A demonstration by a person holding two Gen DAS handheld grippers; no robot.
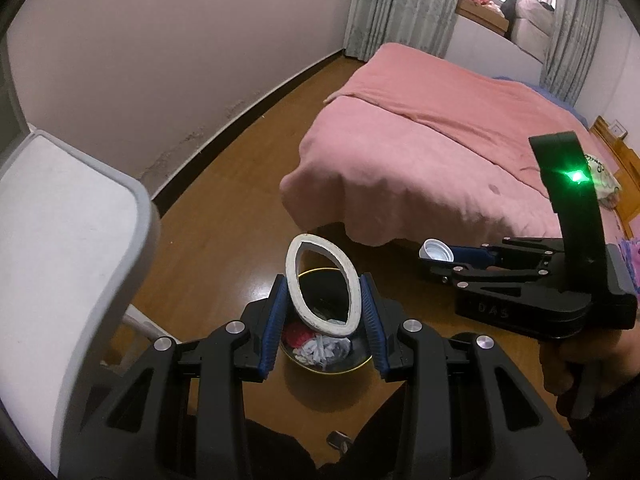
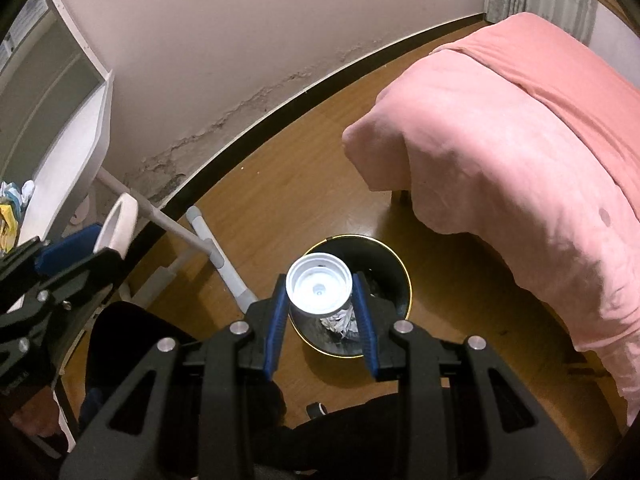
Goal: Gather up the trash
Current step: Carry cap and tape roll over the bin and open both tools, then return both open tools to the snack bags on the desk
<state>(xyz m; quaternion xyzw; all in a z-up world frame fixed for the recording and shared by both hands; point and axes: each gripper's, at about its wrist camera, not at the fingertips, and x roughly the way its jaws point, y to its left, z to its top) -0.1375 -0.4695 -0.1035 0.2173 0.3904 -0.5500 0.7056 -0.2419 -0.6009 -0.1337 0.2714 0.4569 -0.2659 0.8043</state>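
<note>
My left gripper (image 1: pixel 323 292) is shut on a squashed white ring (image 1: pixel 316 241), which stands upright between the blue pads. Straight below it on the wooden floor is a black bin with a gold rim (image 1: pixel 340 369), holding crumpled paper and something red (image 1: pixel 320 350). My right gripper (image 2: pixel 319 286) is shut on a round white cap (image 2: pixel 318 296), its hollow side facing the camera, just above the same bin (image 2: pixel 404 292). Each view shows the other gripper: the right one (image 1: pixel 430 262) with the cap (image 1: pixel 437 250), the left one (image 2: pixel 102 242) with the ring (image 2: pixel 120 220).
A bed under a pink cover (image 1: pixel 420 152) stands close behind and right of the bin. A white desk (image 1: pixel 60 220) with white legs (image 2: pixel 208 240) is on the left, by the wall. A hand (image 1: pixel 576 360) holds the right gripper's handle.
</note>
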